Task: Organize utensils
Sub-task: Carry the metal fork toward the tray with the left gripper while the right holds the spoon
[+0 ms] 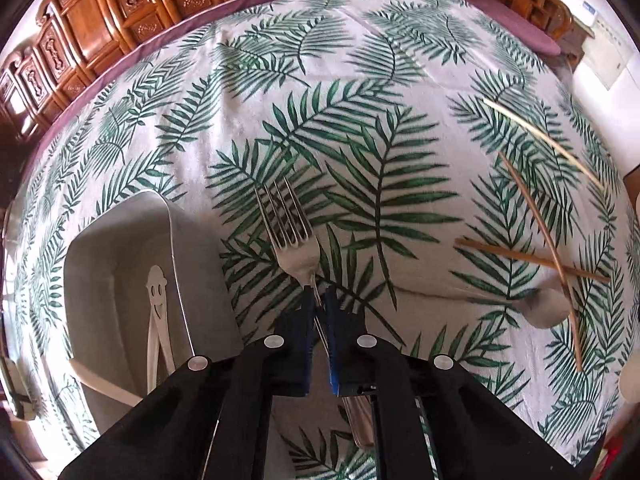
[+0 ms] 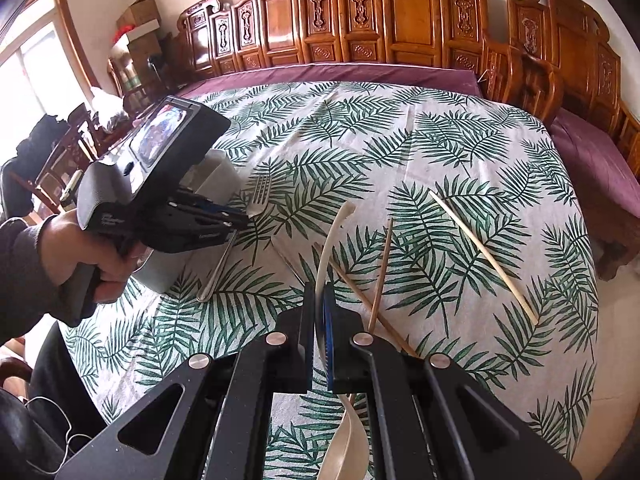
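I see the left hand-held gripper (image 1: pixel 318 294) clamped on the fork (image 1: pixel 294 236) neck, tines toward 11 o'clock; gray tray (image 1: pixel 120 248) at 9. The right hand-held gripper (image 2: pixel 319 292) grips a cream utensil (image 2: pixel 334 236); open surface (image 1: pixel 280 80) lies ahead.

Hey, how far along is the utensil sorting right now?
Early on. Done: one white smiley utensil lies in the grey tray. In hand: the left hand-held gripper is shut on the fork, the right hand-held gripper on a cream utensil. Left: three chopsticks and a metal spoon on the tablecloth.
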A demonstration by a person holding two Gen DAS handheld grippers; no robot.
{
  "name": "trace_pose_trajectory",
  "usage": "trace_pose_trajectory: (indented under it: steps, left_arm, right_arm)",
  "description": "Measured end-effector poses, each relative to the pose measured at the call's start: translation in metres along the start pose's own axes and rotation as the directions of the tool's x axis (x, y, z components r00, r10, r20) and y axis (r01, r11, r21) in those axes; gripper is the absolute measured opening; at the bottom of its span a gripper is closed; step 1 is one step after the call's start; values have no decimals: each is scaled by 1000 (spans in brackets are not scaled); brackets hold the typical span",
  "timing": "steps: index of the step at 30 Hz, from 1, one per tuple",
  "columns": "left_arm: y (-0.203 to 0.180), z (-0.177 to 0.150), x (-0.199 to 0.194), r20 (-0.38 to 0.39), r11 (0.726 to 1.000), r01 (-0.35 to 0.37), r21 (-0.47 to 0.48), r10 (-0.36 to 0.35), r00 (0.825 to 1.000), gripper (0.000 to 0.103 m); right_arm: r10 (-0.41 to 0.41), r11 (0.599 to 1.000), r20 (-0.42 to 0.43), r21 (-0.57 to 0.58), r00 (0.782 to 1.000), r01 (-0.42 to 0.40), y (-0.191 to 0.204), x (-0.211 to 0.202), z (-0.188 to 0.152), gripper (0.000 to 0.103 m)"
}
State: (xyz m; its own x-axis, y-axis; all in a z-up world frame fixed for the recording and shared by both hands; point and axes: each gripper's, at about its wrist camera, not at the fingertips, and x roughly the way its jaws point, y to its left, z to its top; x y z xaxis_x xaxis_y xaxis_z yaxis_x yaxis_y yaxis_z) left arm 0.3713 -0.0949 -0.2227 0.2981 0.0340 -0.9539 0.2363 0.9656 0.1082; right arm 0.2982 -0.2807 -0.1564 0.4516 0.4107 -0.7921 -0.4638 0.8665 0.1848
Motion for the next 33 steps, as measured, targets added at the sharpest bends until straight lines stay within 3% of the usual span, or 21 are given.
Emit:
trace_pose_trajectory:
  steps: [8,11,13,17,33]
  left_arm:
    - [-9,5,1,-30,999,-29,28,30,999,7]
    - [-12,5,0,-33,999,-14,51,16,999,5]
    - [-13,3,7,-82,999,34,36,-31,996,0]
    - [-17,1,6,-62,999,18,47,-15,998,0]
    - [-18,-6,2,-44,991,132,31,-130,991,0]
  right_arm:
    - [3,1000,2,-2,1000,-3,0,0,-2,5]
    - [1,1000,9,6,1000,-1,-3,-2,-3,5]
    - [-1,1000,14,9,1000,1,-5,-4,-3,5]
    - [-2,1000,25,20,1000,1,-8,-8,-5,5]
    - [-4,1000,38,26,999,3,-12,-9,-11,5]
